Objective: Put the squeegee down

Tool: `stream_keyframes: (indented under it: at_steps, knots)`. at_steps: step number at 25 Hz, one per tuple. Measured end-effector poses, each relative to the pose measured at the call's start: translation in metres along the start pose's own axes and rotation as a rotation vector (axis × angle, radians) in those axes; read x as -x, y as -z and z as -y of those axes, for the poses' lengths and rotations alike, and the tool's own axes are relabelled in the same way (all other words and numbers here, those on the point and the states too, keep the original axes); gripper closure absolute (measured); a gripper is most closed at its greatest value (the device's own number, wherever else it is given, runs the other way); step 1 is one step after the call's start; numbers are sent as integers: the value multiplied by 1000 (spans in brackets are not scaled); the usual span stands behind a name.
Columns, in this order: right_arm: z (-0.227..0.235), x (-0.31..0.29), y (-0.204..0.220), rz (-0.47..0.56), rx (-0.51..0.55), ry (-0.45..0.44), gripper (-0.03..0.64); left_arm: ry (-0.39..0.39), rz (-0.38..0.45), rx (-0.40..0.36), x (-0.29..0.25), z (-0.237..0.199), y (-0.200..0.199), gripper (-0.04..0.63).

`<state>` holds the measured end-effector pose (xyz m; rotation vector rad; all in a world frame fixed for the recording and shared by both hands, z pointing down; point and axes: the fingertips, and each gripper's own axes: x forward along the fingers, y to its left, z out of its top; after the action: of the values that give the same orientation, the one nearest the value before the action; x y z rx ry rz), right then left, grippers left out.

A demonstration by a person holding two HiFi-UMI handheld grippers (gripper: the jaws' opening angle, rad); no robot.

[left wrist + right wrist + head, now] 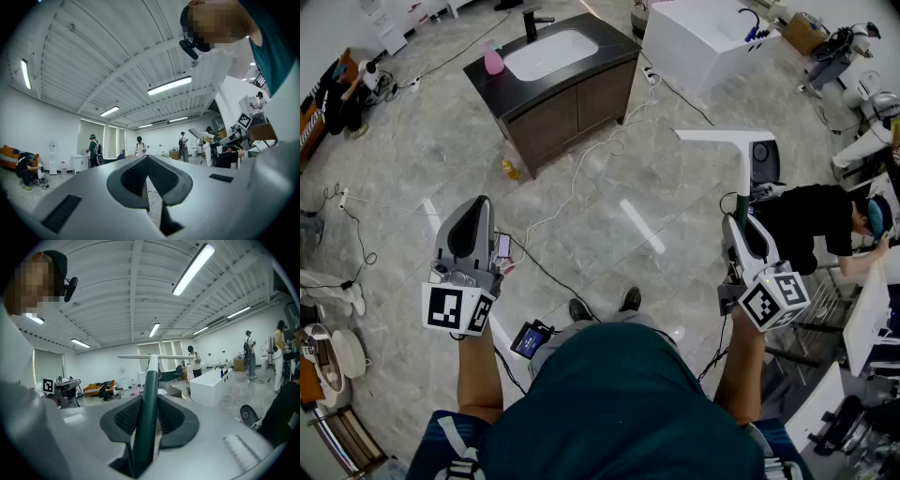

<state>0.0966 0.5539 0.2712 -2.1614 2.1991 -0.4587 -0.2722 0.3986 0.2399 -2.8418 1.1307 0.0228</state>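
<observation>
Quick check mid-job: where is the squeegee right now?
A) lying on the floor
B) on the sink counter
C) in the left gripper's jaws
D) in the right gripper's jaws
D: the squeegee has its green handle clamped in the jaws of the right gripper, while the left gripper has its jaws together on nothing.

Squeegee (pixel 741 173) in right claw (pixel 740 223); sink cabinet (pixel 572 112) ahead, bathtub (pixel 689 47) beside it.

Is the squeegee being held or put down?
Held. The right gripper is shut on the squeegee handle, and its blade is off the floor.
</observation>
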Motion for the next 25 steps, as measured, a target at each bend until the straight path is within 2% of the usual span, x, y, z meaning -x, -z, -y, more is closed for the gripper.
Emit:
stream_keyframes:
  at_steps: [14,21,25]
  knots:
    - [-3,-8,1,3,-17,38,517,25,-3,5,-2,-6,4,589]
    - [-13,-14,-1,28,-58,34,517,28,-1,13,4,-17,10,590]
    - [-23,-22,-5,36,-47,27,517,24,10,20,10,-28,13,590]
